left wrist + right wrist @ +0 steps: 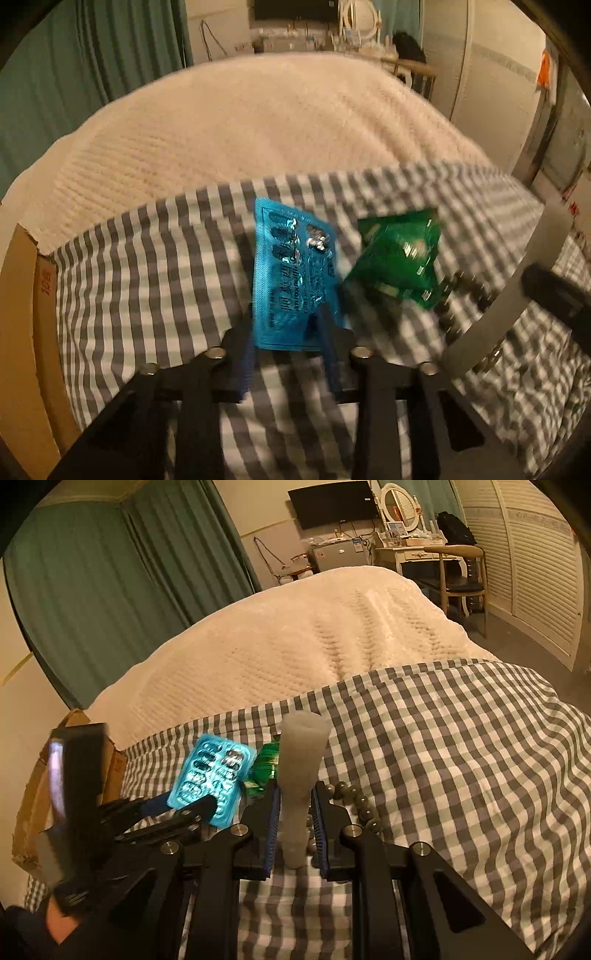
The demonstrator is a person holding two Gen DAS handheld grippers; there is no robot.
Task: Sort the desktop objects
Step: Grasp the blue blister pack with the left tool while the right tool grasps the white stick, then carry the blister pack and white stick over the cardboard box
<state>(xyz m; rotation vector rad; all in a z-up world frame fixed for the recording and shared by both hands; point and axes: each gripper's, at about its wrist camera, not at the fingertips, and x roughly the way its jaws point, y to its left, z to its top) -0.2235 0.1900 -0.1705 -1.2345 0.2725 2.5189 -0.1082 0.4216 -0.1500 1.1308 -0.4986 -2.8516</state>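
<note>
- Left gripper (291, 332): jaws slack around blue blister (291, 273); clear them before withdrawing.
- Right gripper (293, 812) clamps grey tube (299, 775); keep upright, avoid beads (364, 808).

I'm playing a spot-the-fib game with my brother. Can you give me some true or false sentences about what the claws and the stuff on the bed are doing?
1. The right claw grips a pale grey bar. True.
2. The blue pill sheet sits by the left claw. True.
3. The green packet is inside the cardboard box. False: it lies on the checked cloth beside the blue sheet.
4. The beads hang from the left claw. False: they lie on the cloth near the right claw.
5. The checked cloth is red. False: it is grey and white.
</note>
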